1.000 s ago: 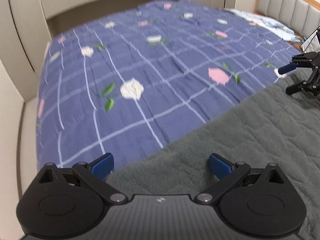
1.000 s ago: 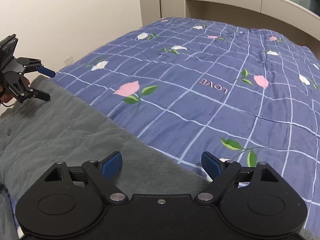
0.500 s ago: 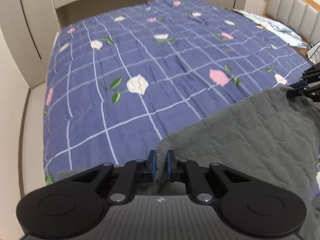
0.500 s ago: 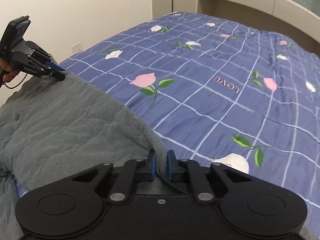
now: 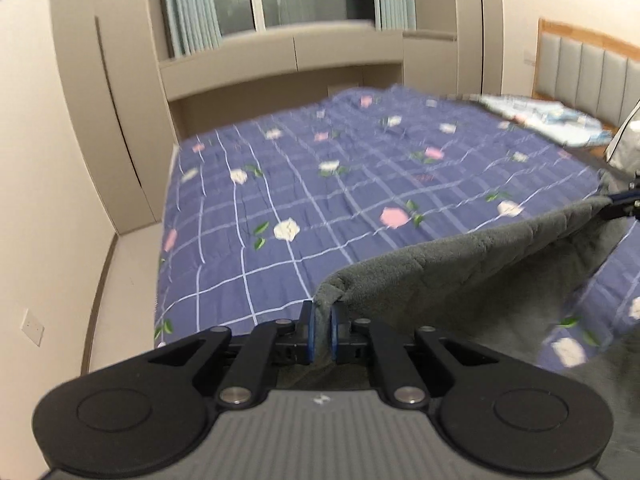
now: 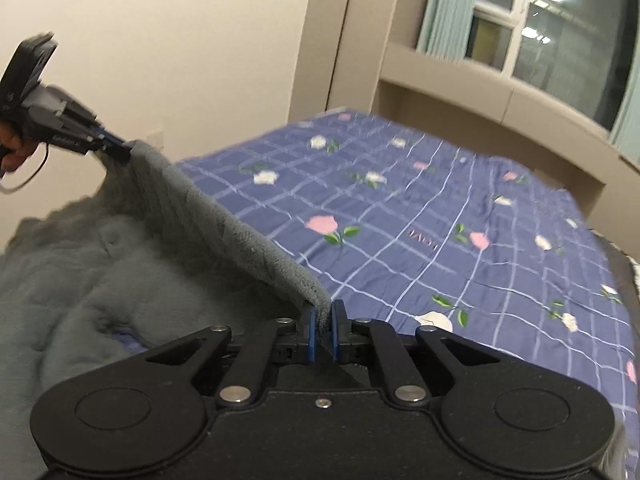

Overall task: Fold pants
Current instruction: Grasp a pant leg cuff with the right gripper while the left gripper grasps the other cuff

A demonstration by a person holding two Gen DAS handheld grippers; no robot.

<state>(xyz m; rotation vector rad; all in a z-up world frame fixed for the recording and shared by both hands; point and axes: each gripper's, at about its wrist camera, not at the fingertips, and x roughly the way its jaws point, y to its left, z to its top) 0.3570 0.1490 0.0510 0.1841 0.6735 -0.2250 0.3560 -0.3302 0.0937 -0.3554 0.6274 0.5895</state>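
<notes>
two handheld grippers lift one edge of grey fleece pants above a bed. the left gripper has its blue pads pressed together on one corner of that edge, with the fabric pinched between them. the right gripper is clamped the same way on the other corner, a fold of grey fleece squeezed between its pads. the lifted edge stretches in a taut line between the two grippers, clear of the bed, while the rest of the pants sags down in a soft heap below it. in the right wrist view, a person's hand grips the left gripper at the far left. the bed is covered by a blue quilt with a white grid and pink and white flowers. beyond it stand beige cupboards, a window with pale green curtains, and a padded headboard at the right. both views are slightly blurred.
</notes>
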